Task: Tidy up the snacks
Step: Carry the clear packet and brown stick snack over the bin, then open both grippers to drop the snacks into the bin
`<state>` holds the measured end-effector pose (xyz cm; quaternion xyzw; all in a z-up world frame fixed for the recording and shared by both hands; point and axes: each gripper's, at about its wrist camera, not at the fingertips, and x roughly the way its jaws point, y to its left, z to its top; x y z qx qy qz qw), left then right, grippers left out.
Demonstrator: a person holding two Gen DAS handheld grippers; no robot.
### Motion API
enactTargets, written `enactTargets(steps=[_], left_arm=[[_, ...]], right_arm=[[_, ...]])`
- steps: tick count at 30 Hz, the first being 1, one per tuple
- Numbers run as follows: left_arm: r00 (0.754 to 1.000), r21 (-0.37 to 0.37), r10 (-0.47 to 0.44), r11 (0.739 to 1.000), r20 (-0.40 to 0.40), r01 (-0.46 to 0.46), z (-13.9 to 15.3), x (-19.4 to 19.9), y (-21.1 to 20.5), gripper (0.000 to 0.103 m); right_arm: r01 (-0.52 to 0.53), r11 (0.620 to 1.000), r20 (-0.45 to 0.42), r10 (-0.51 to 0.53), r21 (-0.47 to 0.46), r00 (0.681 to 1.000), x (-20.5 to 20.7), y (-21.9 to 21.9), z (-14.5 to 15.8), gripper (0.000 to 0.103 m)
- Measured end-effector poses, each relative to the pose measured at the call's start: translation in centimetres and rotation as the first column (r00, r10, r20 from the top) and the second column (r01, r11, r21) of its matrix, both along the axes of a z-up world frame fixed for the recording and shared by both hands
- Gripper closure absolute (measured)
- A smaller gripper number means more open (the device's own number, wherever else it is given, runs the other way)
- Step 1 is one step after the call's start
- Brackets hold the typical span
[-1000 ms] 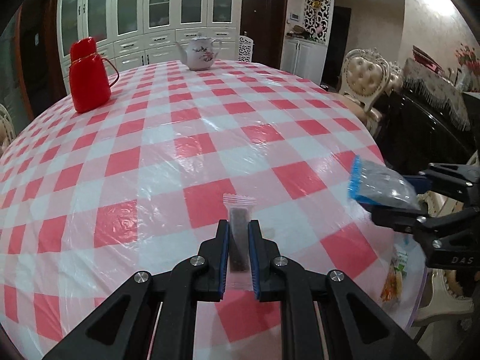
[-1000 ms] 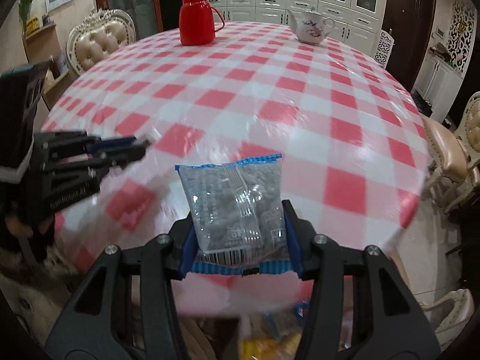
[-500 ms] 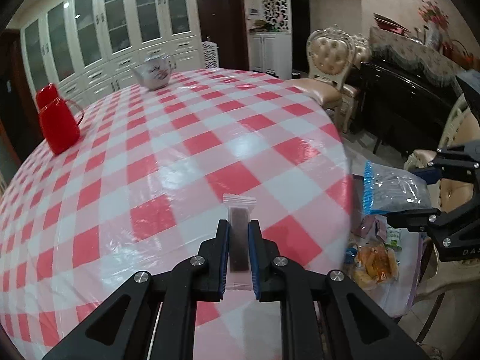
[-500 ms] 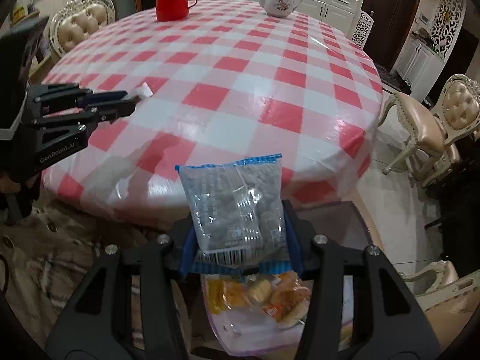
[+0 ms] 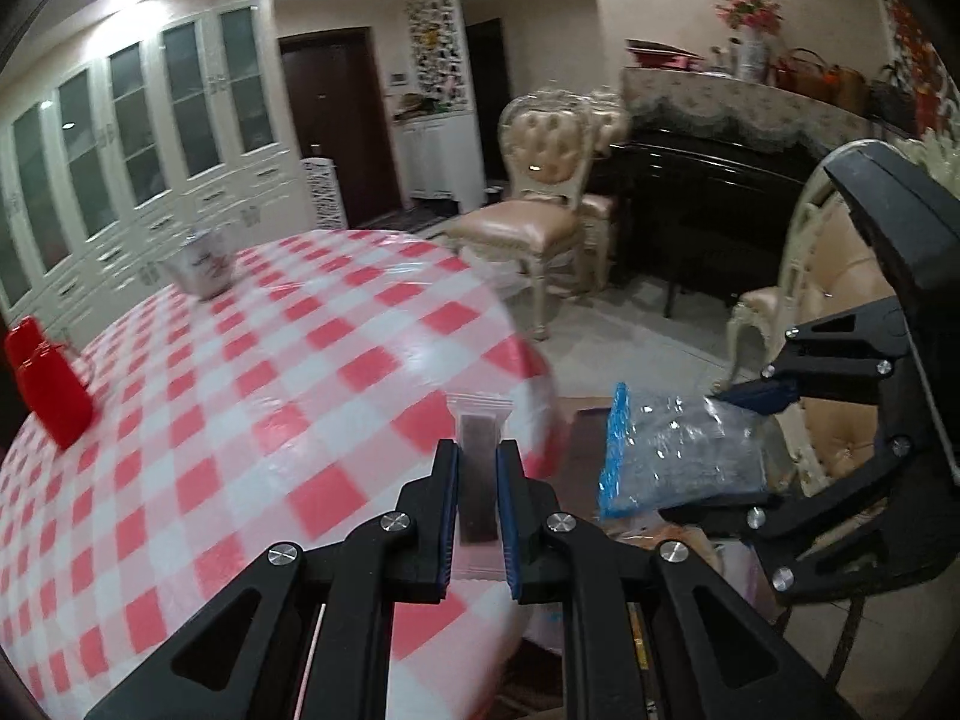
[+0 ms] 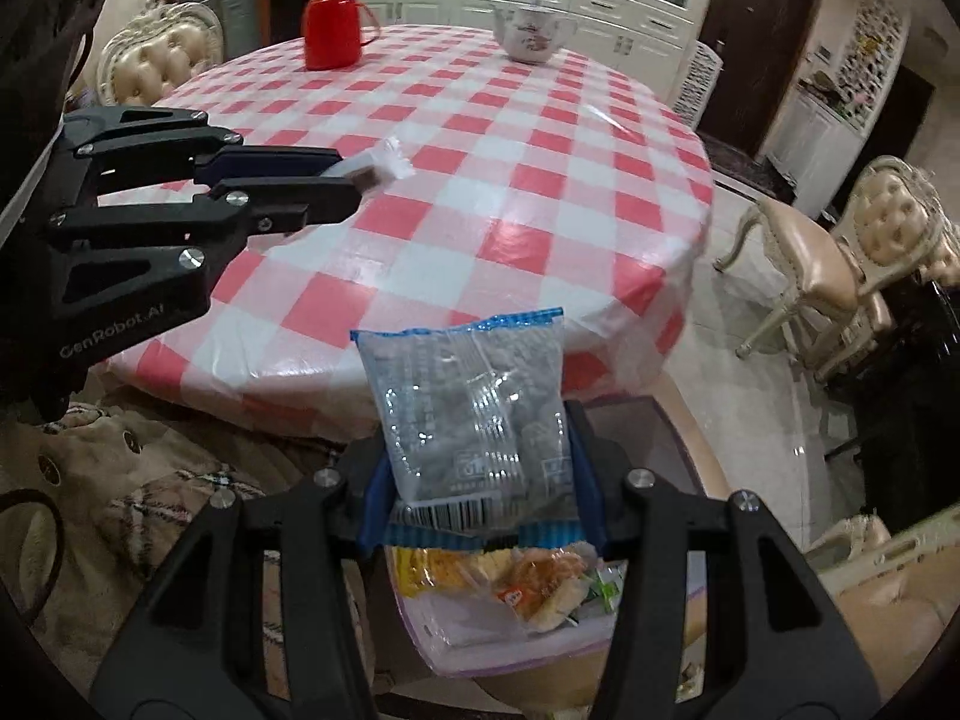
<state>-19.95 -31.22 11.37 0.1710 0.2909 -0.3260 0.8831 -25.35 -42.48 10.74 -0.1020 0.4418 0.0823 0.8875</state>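
Observation:
My left gripper [image 5: 477,468] is shut on a small clear packet with a dark bar inside [image 5: 478,474], held above the near edge of the red-and-white checked table [image 5: 300,396]. In the right wrist view that gripper [image 6: 354,180] comes in from the left with the small packet [image 6: 384,162] sticking out of its tips. My right gripper [image 6: 480,480] is shut on a clear, blue-edged snack bag [image 6: 474,414], held off the table's edge over a plastic bag with several snacks [image 6: 522,594]. The left wrist view shows the blue-edged bag [image 5: 672,456] at the right.
A red flask [image 6: 330,21] and a white teapot [image 6: 531,30] stand at the far side of the table. Cream padded chairs [image 6: 828,264] stand on the floor to the right, a dark piano [image 5: 708,192] behind them. A patterned cloth [image 6: 138,480] lies below the left gripper.
Both grippers have drawn back from over the table towards its edge, each still holding its packet. The left one has swung right and rolled. The bag of snacks has come into view under the right gripper.

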Motion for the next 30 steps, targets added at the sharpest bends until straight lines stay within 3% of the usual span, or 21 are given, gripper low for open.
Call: enactTargets(steps=[5, 10, 16, 19, 30], left_arm=[[0.993, 0.029, -0.069, 0.997, -0.096, 0.072, -2.6, 0.5, -2.9, 0.09], [0.967, 0.09, -0.156, 0.98, -0.203, 0.177, -7.0, 0.8, -6.7, 0.09], [0.898, 0.171, -0.224, 0.937, -0.379, 0.306, -13.9, 0.4, -11.3, 0.09], [0.884, 0.207, -0.228, 0.92, -0.409, 0.333, -16.0, 0.0, -12.5, 0.09], [0.897, 0.214, -0.194, 0.931, -0.398, 0.296, -16.7, 1.1, -13.1, 0.09]], right_arm=[[0.189, 0.981, 0.018, -0.19, 0.043, 0.982, -0.1, -4.6, -1.3, 0.049], [0.307, 0.949, -0.056, -0.304, 0.064, 0.951, -0.5, -7.9, -5.1, 0.049], [0.404, 0.913, -0.174, -0.389, 0.063, 0.905, -0.9, -11.2, -9.4, 0.049], [0.437, 0.896, -0.211, -0.415, 0.071, 0.885, -1.2, -12.3, -10.8, 0.049], [0.47, 0.88, -0.236, -0.444, 0.066, 0.865, -0.9, -12.8, -13.6, 0.049]])
